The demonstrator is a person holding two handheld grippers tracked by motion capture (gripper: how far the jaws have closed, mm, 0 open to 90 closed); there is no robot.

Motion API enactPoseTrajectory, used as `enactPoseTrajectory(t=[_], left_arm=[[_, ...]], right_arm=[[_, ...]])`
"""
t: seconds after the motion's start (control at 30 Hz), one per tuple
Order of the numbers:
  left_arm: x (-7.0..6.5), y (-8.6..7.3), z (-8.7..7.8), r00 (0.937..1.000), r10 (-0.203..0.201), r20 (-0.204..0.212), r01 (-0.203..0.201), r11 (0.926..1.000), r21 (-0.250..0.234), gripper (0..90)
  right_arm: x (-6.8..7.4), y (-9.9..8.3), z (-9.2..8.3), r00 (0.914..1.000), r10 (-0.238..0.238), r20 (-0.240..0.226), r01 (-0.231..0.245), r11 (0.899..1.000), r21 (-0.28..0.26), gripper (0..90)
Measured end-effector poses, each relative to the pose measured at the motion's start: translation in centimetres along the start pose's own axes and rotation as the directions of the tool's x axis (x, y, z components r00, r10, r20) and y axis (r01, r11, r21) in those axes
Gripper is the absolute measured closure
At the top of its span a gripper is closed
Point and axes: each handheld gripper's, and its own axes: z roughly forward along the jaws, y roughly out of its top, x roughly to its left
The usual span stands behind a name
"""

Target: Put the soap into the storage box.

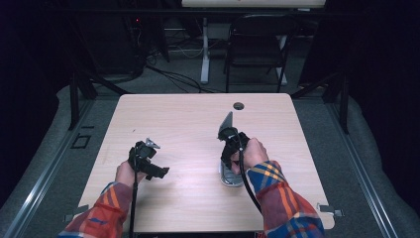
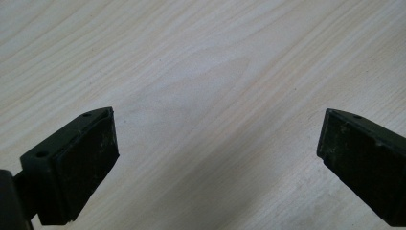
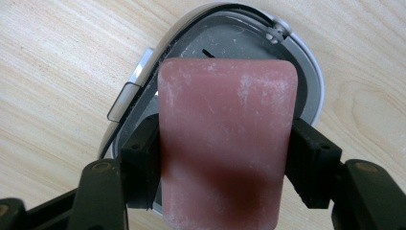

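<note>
Pale wood-grain rectangular bench (image 1: pixel 198 129), with a small round dark grommet hole (image 1: pixel 238 105) near its far edge, right of centre. Person seated at the near side, both forearms in red, blue and yellow plaid sleeves (image 1: pixel 282 198) coming in from the near edge. Grey oval metal-and-plastic soap case (image 3: pixel 292 52), lying open on the bench at near right, with a clear latch tab (image 3: pixel 129 93) on its left rim as the right gripper view shows it. Dusty pink rounded-rectangular bar of soap (image 3: pixel 225 143), whitish scuffs on its face, held over the open case, clamped on both side edges. Right claw (image 3: pixel 225 163), black, closed narrowly on that bar, one pad on each side; in the high view it sits directly over the case. Left claw (image 2: pixel 218 153), black, spread wide with only bare bench between its pads, at near left, well apart from the case and the soap.
</note>
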Motion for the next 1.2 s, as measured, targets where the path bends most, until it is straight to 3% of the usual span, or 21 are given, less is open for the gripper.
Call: enactPoseTrajectory(t=[0.2,0.3,0.43,0.5,0.57,0.6,0.63,0.67,0.7,0.73,0.87,0.93,0.97,1.07,1.2], left_arm=[[0.0,0.0,0.0,1.0,0.0,0.001,0.0,1.0,0.0,0.4],[0.0,0.0,0.0,1.0,0.0,0.0,0.0,1.0,0.001,0.4],[0.0,0.0,0.0,1.0,0.0,0.001,0.0,1.0,0.001,0.4],[0.0,0.0,0.0,1.0,0.0,0.0,0.0,1.0,0.002,0.4],[0.0,0.0,0.0,1.0,0.001,0.001,-0.001,1.0,0.002,0.4],[0.0,0.0,0.0,1.0,0.001,0.001,-0.001,1.0,0.002,0.4],[0.0,0.0,0.0,1.0,0.001,-0.001,-0.001,1.0,0.003,0.4],[0.0,0.0,0.0,1.0,0.001,-0.001,-0.001,1.0,0.003,0.4],[0.0,0.0,0.0,1.0,0.001,-0.002,-0.001,1.0,0.003,0.4],[0.0,0.0,0.0,1.0,0.0,-0.002,0.0,1.0,0.004,0.4],[0.0,0.0,0.0,1.0,0.0,-0.002,0.0,1.0,0.004,0.4],[-0.1,0.0,0.1,1.0,0.001,-0.001,-0.001,1.0,0.005,0.4],[-0.1,0.0,0.1,1.0,0.0,-0.001,0.0,1.0,0.005,0.4],[-0.1,0.0,0.1,1.0,0.001,-0.001,-0.001,1.0,0.007,0.4],[0.0,0.0,0.1,1.0,0.002,0.0,-0.002,1.0,0.006,0.4]], right_arm=[[0.0,-0.1,0.2,0.9996,0.026,-0.013,-0.026,0.999,-0.024,36.9],[-0.1,-0.1,0.1,0.9998,0.016,-0.011,-0.016,1.0,0.007,36.8],[-0.1,-0.2,0.4,0.999,0.039,-0.021,-0.039,0.999,-0.009,35.9],[-0.3,-0.2,0.1,0.9995,0.026,-0.016,-0.026,1.0,0.005,36.2],[-0.3,-0.4,-0.1,0.9991,0.034,-0.026,-0.035,0.999,-0.005,36.1],[-0.2,-0.6,0.1,0.9974,0.059,-0.042,-0.061,0.997,-0.045,36.2],[-0.4,-0.5,-0.3,0.9992,0.025,-0.03,-0.026,1.0,-0.009,36.2],[-0.4,-0.5,-0.3,0.9992,0.025,-0.03,-0.026,1.0,-0.009,36.2],[-0.3,-0.8,0.0,0.9961,0.068,-0.057,-0.072,0.995,-0.072,36.2],[-0.6,-0.9,-0.7,0.9982,0.031,-0.05,-0.033,0.999,-0.034,36.7],[-0.7,-1.3,-1.0,0.9967,0.036,-0.072,-0.042,0.996,-0.074,39.2],[-1.1,-1.6,-1.5,0.9975,0.005,-0.071,-0.01,0.998,-0.068,40.5],[-1.0,-1.9,-1.3,0.9956,0.036,-0.087,-0.046,0.992,-0.114,40.8],[-1.4,-2.1,-1.9,0.9975,0.004,-0.071,-0.011,0.995,-0.102,41.1],[-2.2,-3.1,-2.6,0.9979,-0.01,-0.064,0.0,0.989,-0.15,40.7]])
